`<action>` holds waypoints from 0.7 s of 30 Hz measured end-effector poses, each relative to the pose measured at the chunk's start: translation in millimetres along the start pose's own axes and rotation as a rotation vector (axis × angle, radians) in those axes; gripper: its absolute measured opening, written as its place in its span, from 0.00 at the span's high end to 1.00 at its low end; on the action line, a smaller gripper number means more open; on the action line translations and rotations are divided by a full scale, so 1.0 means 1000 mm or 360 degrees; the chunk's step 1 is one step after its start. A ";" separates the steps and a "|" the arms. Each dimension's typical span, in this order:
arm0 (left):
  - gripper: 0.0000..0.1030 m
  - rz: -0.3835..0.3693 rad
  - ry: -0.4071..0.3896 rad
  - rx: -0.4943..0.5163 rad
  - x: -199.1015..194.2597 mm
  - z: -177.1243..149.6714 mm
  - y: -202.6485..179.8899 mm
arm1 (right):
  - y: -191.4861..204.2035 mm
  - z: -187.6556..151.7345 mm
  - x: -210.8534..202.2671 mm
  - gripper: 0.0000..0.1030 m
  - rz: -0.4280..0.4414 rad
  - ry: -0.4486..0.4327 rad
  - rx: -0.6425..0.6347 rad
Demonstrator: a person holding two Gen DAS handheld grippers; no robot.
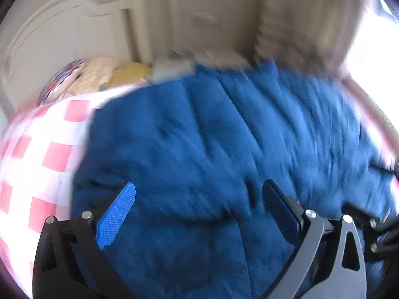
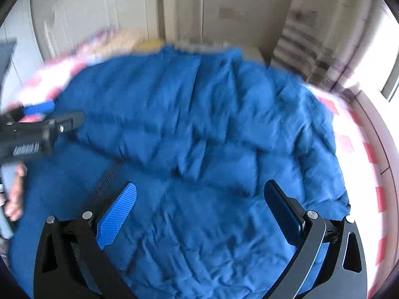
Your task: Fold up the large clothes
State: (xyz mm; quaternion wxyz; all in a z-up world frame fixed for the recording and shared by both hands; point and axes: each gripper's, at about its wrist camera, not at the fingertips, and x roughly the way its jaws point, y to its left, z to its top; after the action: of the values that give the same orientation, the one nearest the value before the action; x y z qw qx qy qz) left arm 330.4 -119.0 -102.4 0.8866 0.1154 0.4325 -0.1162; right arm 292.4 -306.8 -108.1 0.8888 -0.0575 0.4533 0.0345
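Note:
A large blue puffy jacket [image 1: 212, 154] lies spread on a pink and white checked sheet [image 1: 49, 154]; it fills most of the right wrist view [image 2: 199, 137] too. My left gripper [image 1: 199, 194] is open and empty, just above the jacket's near left part. It also shows at the left edge of the right wrist view [image 2: 57, 114]. My right gripper [image 2: 199, 194] is open and empty above the jacket's near middle; part of it shows at the right edge of the left wrist view [image 1: 381, 226]. Both views are blurred.
Pillows [image 1: 99, 77] lie at the far left end of the bed, by a white door [image 1: 62, 25]. A striped curtain [image 2: 299, 47] hangs at the far right next to a bright window [image 2: 384, 57]. The checked sheet's right edge [image 2: 361, 154] borders the jacket.

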 end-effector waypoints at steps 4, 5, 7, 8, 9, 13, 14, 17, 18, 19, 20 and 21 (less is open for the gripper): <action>0.02 0.0024 0.0013 0.0057 0.011 -0.016 -0.008 | -0.001 -0.009 0.007 0.04 0.0019 -0.0010 0.0044; 0.02 0.0017 0.0032 0.0039 0.011 -0.015 -0.006 | -0.001 -0.009 0.006 0.05 0.0015 0.0007 0.0040; 0.02 0.0020 0.0016 -0.0022 -0.001 -0.020 0.003 | -0.003 -0.010 -0.005 0.05 0.0019 0.0032 0.0061; 0.02 0.0004 -0.0018 -0.0051 -0.009 -0.023 0.011 | -0.004 -0.011 -0.014 0.05 0.0049 -0.0011 0.0068; 0.02 -0.0008 -0.0046 -0.0065 -0.017 -0.027 0.014 | -0.007 -0.011 -0.019 0.05 0.0075 -0.0047 0.0067; 0.02 0.0034 0.0066 -0.0066 -0.006 -0.050 0.029 | -0.014 -0.027 -0.006 0.04 0.0039 0.0011 0.0047; 0.02 -0.0041 0.0062 -0.0143 -0.004 -0.051 0.038 | -0.018 -0.029 -0.005 0.04 0.0091 -0.0011 0.0087; 0.02 -0.0046 0.0073 -0.0176 -0.003 -0.048 0.043 | -0.016 -0.028 -0.005 0.04 0.0067 -0.0006 0.0072; 0.02 -0.0029 0.0069 -0.0165 -0.004 -0.049 0.041 | -0.015 -0.029 -0.006 0.04 0.0057 -0.0009 0.0065; 0.02 -0.0006 0.0062 -0.0150 -0.005 -0.049 0.038 | -0.016 -0.029 -0.008 0.04 0.0055 -0.0011 0.0068; 0.02 0.0014 0.0055 -0.0152 -0.008 -0.050 0.037 | -0.015 -0.030 -0.010 0.05 0.0046 -0.0010 0.0078; 0.02 0.0055 0.0032 -0.0172 -0.014 -0.052 0.037 | -0.015 -0.031 -0.015 0.05 0.0012 -0.0012 0.0102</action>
State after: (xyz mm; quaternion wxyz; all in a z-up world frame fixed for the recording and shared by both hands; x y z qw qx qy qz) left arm 294.9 -66.2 -118.6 0.8890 0.0762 0.4450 -0.0761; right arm 260.3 -325.9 -113.1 0.8917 -0.0271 0.4511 0.0236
